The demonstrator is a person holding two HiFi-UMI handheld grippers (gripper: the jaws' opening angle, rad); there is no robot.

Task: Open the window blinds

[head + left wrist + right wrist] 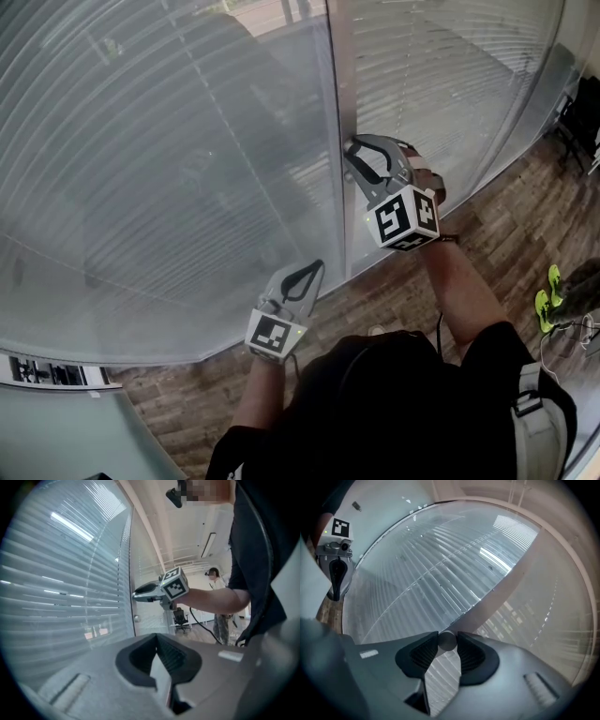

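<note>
Wood-plank floor [403, 291], lower right of head view. Left gripper [315, 267], lower centre: jaws clenched together, nothing between them, near the blinds. Right gripper [353, 147], frame centre: jaws grasping a small round knob [446, 640] at the vertical mullion [342, 84]. Window blinds [169, 169], horizontal slats, fill the upper frame either side.

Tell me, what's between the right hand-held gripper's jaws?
A small round knob, pinched by the right hand-held gripper, shown in the right gripper view.
</note>
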